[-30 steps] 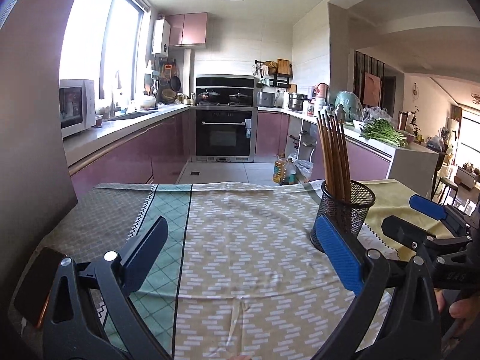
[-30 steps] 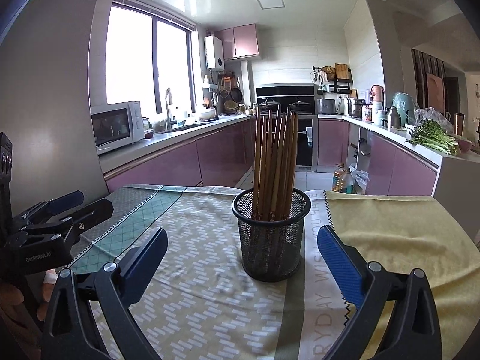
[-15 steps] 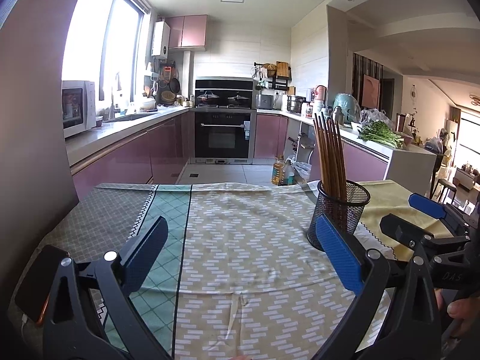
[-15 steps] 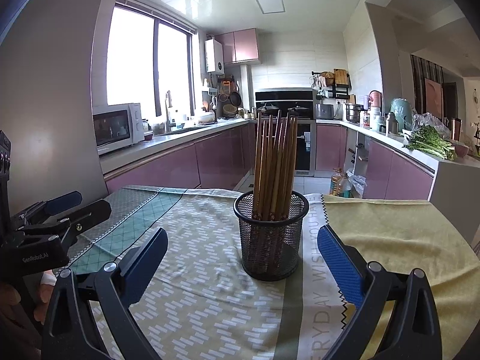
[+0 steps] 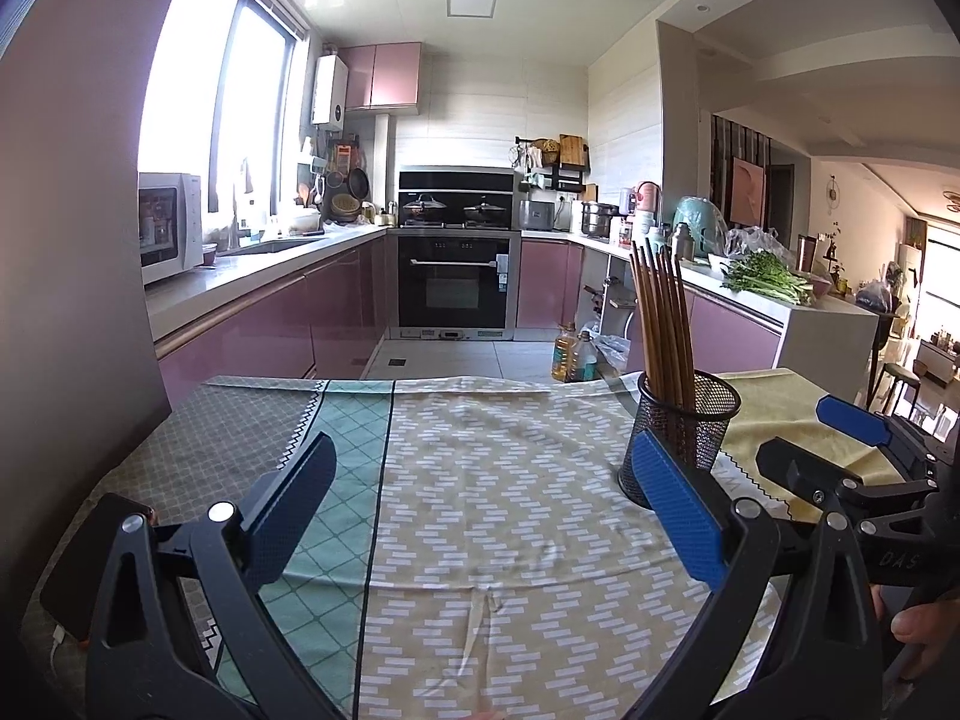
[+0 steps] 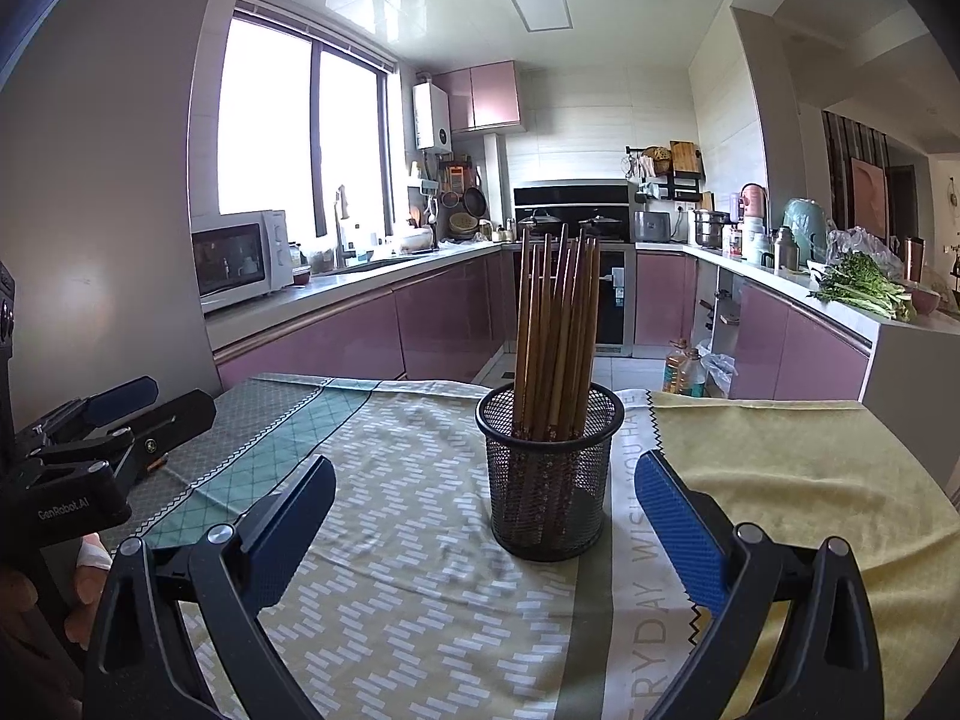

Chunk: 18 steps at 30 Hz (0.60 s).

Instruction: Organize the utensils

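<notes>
In the left wrist view, the left gripper is held low over the table's near edge, jaws spread wide and empty; the mesh holder with its chopsticks is seen toward the far right of the tablecloth, just beyond the blue right-hand finger; a dark phone lies at the near left corner.

In the right wrist view, the right gripper is likewise wide and empty, centred on the holder, which stands upright mid-table; the bundle is tall and the holder probably light, so a nudge from either finger could tip it; the loose cloth could drag; nothing stands between.
</notes>
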Tool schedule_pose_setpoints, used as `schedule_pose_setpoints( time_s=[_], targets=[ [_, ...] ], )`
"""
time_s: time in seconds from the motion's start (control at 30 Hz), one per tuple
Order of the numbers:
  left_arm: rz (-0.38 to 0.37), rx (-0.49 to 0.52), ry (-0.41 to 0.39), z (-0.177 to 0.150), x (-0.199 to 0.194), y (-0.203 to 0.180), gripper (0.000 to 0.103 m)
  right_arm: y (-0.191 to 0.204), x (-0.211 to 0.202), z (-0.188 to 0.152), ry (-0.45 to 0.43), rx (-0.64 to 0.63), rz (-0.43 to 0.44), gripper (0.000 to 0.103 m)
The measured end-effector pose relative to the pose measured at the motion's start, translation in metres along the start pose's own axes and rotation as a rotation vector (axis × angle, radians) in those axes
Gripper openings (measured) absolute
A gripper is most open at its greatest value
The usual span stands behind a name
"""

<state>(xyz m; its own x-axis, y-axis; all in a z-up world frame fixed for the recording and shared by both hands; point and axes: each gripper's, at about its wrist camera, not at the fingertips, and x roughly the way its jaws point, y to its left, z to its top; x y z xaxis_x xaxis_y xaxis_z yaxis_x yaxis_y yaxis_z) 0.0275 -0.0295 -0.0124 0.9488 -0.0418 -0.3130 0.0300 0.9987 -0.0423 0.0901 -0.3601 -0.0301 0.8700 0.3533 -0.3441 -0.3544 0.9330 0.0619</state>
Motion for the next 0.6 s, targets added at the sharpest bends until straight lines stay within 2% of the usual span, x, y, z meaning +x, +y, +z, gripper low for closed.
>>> schedule_pose_setpoints(
  time_s=[0.6],
  targets=[
    [0.002,0.0,-0.007,-0.0004,-0.0019,0.0,0.097,0.0027,-0.0006,0.0005,-0.013,0.0,-0.004,0.097]
  ],
)
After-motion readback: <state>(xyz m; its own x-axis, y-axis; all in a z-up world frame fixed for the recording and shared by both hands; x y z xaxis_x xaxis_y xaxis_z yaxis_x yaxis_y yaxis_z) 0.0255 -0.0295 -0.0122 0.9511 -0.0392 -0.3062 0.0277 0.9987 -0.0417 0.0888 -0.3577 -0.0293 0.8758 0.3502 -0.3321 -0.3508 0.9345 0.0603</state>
